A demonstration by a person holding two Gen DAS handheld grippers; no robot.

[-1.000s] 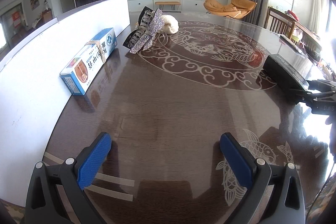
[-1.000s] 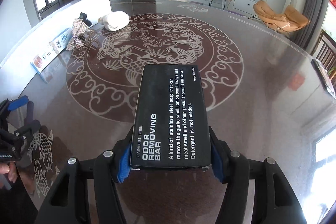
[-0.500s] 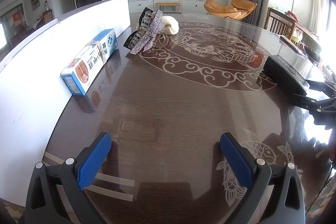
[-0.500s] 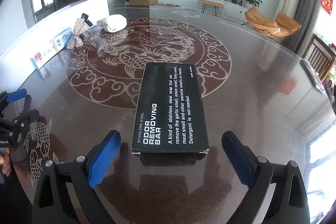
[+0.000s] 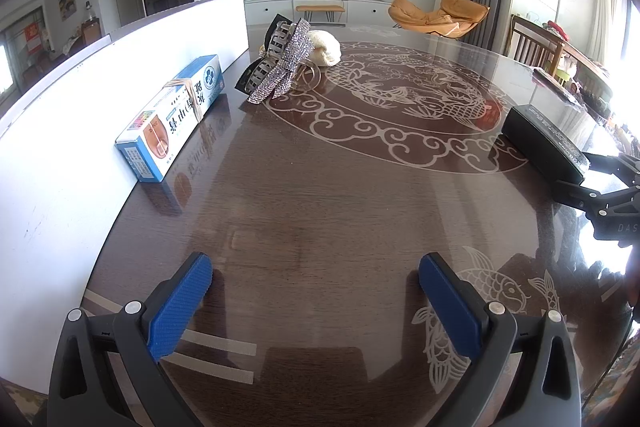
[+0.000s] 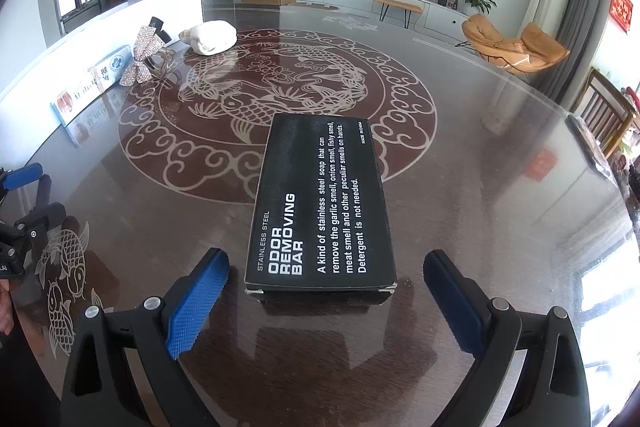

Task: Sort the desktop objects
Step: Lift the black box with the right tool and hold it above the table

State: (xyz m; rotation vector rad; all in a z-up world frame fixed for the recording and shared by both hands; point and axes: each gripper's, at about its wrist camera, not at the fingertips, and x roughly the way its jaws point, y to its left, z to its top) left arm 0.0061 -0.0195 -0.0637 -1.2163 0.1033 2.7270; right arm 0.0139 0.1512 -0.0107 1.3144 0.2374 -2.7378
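Two grippers hover low over the dark glossy surface [image 5: 320, 195], and both have their jaws spread wide with nothing held. In the right wrist view the black box [image 6: 320, 203] lies flat on the surface at 12 o'clock, just ahead of the right gripper [image 6: 324, 301]; its near end sits between the lines of the two blue pads but touches neither.

From the left gripper [image 5: 316, 301], the black box is at about 2 o'clock, well apart. A blue-and-white carton [image 5: 172, 119] lies along the white board [image 5: 60, 131] at 10 o'clock. A rhinestone hair clip [image 5: 282, 67] and a cream bundle [image 5: 326, 49] sit close together at 12 o'clock, far across.

Risks, as I judge them:
- The surface looks slick, so a pad that clips the box end would likely slide or spin it out of place.
- Reaching for the clip calls for care. It looks tangled with a clear ring [image 5: 308, 77] and leans near the bundle, so a loose pinch could drag neighbours along.
- The carton lies tight against the board, leaving little room for a jaw on that side.
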